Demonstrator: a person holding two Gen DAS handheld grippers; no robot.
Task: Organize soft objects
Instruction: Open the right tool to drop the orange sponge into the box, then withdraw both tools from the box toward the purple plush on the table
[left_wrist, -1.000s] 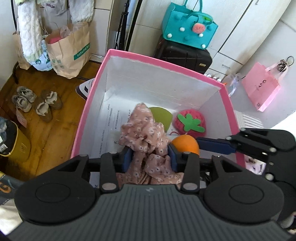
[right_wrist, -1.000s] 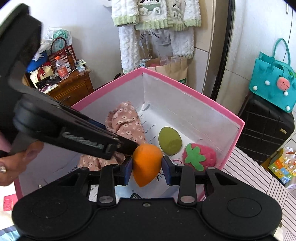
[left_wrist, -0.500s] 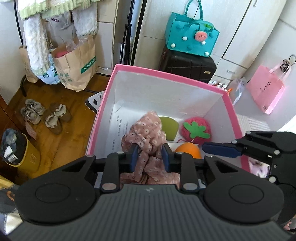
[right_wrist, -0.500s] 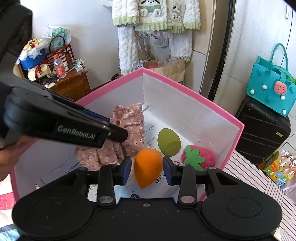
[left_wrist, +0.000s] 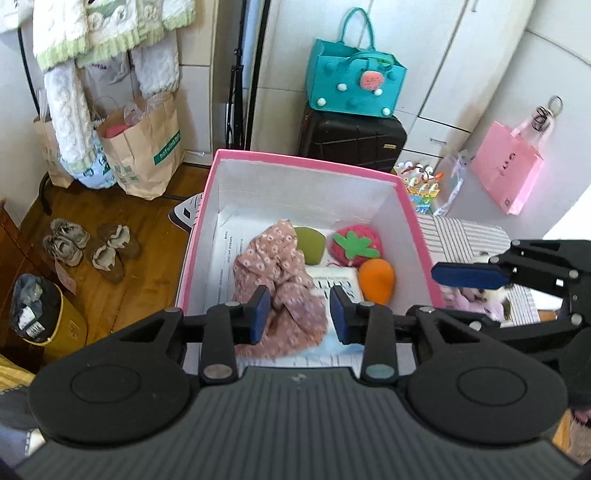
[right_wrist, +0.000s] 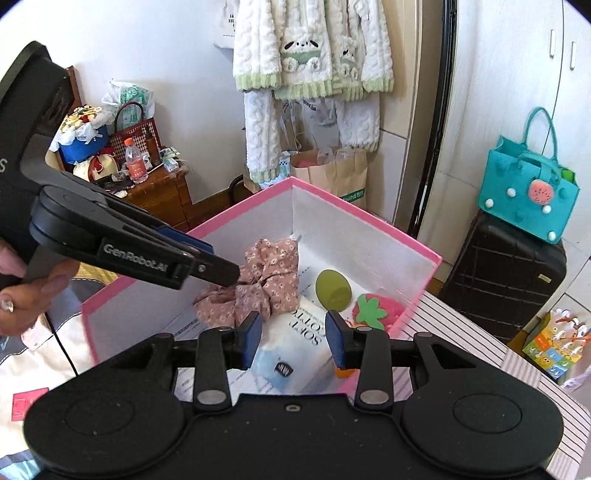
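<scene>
Both grippers are being held above the pink box (left_wrist: 421, 236), and nothing is being carried by either. The left gripper (left_wrist: 298, 314) is being kept over the near part of the box with its jaws apart; they have just been opening, and the floral cloth (left_wrist: 275, 273) is seen lying in the box below the gap, not pinched by the blue pads (left_wrist: 261, 314). The right gripper (right_wrist: 294, 341) is likewise being held with its jaws apart and empty, a white packet printed with the words SOFT COTTON (right_wrist: 291, 350) showing on the box floor between them. The orange soft piece (left_wrist: 376, 278) is being left on the box floor beside the strawberry plush (left_wrist: 356, 243), with the green oval pad (left_wrist: 312, 245) just behind the cloth, so the soft items appear to be gathered in one container, which looks to be the purpose of the task. The open stance of both pairs of jaws is probably being kept so that nothing is dragged back out as the tools are drawn clear. A small plush (left_wrist: 476, 299) is partly visible on the striped surface (left_wrist: 465, 236) beside the box, and may be the next item to be collected, though that is being judged only from its position outside.
</scene>
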